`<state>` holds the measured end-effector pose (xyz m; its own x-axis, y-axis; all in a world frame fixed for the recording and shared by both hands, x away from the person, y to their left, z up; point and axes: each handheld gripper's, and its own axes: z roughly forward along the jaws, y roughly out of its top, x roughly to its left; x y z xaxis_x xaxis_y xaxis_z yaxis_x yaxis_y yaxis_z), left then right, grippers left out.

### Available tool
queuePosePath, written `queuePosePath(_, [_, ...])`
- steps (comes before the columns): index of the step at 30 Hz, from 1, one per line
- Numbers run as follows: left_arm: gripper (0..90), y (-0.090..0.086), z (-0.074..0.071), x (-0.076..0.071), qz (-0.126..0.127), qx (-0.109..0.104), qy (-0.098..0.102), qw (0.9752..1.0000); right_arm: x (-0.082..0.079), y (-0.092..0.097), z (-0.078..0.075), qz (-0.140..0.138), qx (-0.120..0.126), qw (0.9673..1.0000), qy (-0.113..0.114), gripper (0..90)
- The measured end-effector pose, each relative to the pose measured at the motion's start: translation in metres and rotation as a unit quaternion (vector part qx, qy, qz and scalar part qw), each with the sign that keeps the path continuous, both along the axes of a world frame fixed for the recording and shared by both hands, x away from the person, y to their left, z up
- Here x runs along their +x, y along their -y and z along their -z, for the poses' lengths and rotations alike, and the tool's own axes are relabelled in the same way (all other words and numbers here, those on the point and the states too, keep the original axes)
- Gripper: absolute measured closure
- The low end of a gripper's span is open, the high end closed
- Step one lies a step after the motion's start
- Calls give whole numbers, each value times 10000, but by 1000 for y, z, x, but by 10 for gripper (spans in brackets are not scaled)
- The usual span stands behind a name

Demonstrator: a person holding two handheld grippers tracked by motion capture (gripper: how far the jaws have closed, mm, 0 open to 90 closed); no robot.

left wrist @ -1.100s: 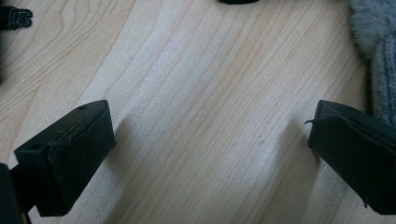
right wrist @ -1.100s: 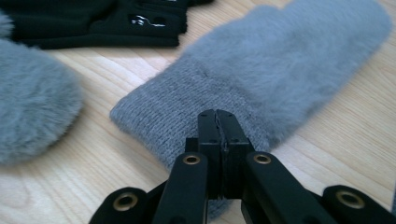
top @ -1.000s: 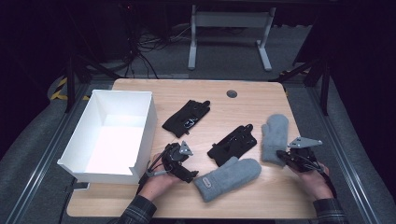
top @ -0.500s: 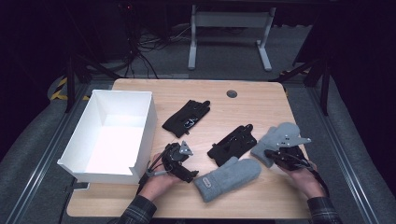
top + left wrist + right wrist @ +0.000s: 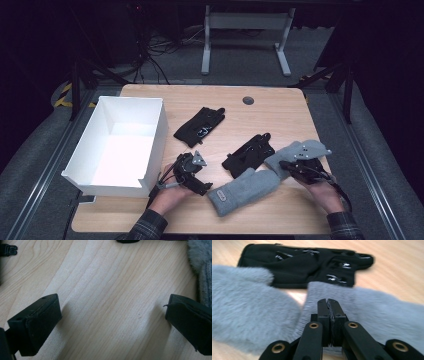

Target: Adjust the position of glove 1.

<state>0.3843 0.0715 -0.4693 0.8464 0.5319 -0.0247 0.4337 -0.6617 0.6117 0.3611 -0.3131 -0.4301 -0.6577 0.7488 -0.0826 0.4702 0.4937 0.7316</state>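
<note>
On pale wood, fluffy grey mitten, pinched by gripper

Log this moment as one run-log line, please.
right claw: shut on grey mitten | left claw: open, over bare table | white box: empty

- The grey mitten is cut off by the right edge of the left gripper view.
- The right gripper hides part of the second mitten.
- The black glove looks blurred in the right gripper view.
</note>
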Motion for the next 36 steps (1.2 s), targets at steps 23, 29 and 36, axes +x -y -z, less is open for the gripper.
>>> queuePosePath(23, [5,0,1,-1,1,-33,13,10000,35,37,15,608,-104,9980,-127,885])
queuePosePath(29, [5,0,1,0,-4,-44,20,10000,30,43,0,626,169,9978,111,896])
queuePosePath(36, [5,0,1,0,-3,-52,29,10000,25,45,-17,690,376,9963,353,898])
